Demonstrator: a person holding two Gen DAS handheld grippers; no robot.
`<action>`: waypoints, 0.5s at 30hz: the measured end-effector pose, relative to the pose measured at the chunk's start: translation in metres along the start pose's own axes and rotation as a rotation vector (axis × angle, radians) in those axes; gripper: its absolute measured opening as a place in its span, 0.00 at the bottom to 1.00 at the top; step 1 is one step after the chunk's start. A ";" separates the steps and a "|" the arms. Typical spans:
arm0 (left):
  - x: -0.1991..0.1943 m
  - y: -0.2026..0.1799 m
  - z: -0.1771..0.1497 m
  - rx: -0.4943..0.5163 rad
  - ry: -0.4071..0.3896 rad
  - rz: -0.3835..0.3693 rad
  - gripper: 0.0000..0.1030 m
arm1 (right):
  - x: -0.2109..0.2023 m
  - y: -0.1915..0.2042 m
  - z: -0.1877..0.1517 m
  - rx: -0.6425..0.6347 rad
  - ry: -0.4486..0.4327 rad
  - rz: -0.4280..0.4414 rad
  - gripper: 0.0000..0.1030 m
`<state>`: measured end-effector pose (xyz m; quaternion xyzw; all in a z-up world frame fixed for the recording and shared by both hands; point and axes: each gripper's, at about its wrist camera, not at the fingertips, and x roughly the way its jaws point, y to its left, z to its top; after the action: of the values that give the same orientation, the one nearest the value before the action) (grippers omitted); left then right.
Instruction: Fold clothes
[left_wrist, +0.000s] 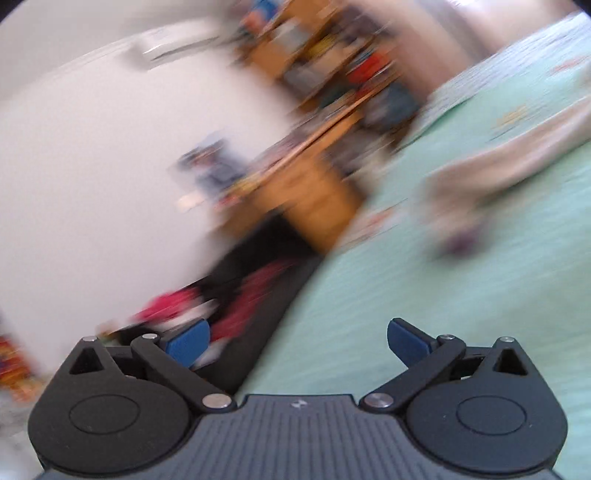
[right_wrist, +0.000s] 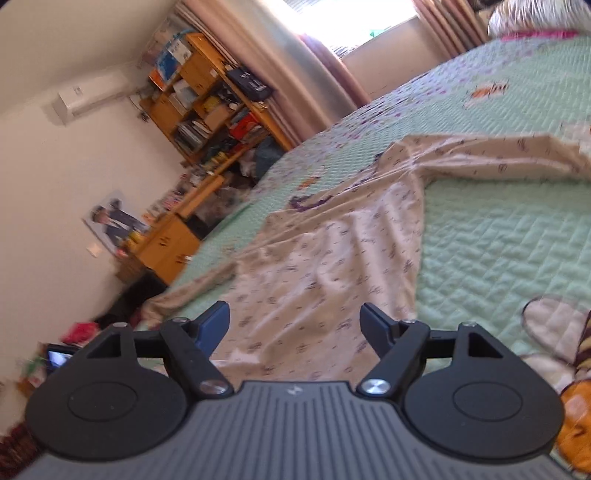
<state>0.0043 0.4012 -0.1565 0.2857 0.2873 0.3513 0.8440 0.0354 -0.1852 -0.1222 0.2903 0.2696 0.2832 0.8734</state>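
Observation:
A cream garment (right_wrist: 332, 258) with small dark prints lies spread on the green quilted bed (right_wrist: 498, 240), one sleeve stretching to the upper right. My right gripper (right_wrist: 295, 325) hovers open just above the garment's near hem, nothing between its blue fingers. In the blurred left wrist view the same garment (left_wrist: 498, 166) shows at the right, far from my left gripper (left_wrist: 297, 339), which is open and empty over the bed's left edge (left_wrist: 369, 314).
A wooden shelf unit (right_wrist: 207, 103) and desk (right_wrist: 166, 243) stand along the wall left of the bed. Dark and red items (left_wrist: 251, 295) lie on the floor beside the bed. A cartoon-print patch (right_wrist: 554, 350) is on the quilt at right.

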 end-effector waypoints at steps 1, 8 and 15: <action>-0.011 -0.020 0.002 0.026 -0.028 -0.035 0.99 | -0.005 -0.002 -0.001 -0.009 -0.014 -0.015 0.77; -0.036 -0.086 -0.037 -0.024 -0.028 -0.044 0.96 | -0.046 -0.059 -0.025 -0.029 -0.068 -0.109 0.83; -0.055 -0.080 -0.023 0.040 -0.044 -0.015 0.99 | -0.076 -0.091 -0.040 0.014 -0.139 -0.108 0.81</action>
<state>-0.0096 0.3188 -0.2113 0.3079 0.2776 0.3330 0.8469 -0.0116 -0.2811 -0.1860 0.3005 0.2258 0.2129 0.9019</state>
